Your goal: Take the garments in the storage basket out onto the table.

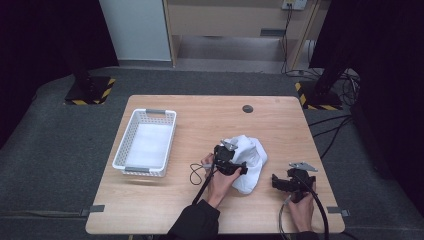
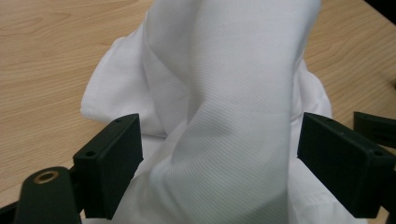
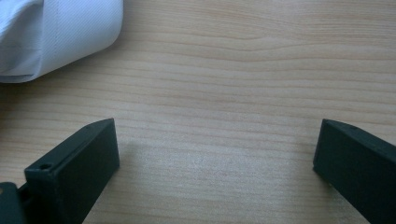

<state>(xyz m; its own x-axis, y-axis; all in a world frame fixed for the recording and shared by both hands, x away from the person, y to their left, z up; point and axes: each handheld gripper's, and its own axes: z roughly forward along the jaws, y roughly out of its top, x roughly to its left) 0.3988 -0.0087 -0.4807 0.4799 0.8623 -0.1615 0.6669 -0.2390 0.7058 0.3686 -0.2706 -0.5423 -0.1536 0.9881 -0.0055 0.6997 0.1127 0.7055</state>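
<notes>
White garment (image 1: 248,162): crumpled in a heap on the wooden table (image 1: 200,210), right of centre, well apart from the basket.
Left gripper (image 2: 219,154): jaws wide apart, a raised fold of the garment standing between them, not pinched.
Right gripper (image 3: 215,158): jaws spread wide over bare wood, just right of the garment's edge, holding nothing.
White plastic basket (image 1: 146,143): on the table's left part, a white sheet lying inside.

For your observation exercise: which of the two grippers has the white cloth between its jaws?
The left gripper: its open jaws straddle a raised fold of the white cloth. The right gripper is open over bare table, beside the cloth.
</notes>
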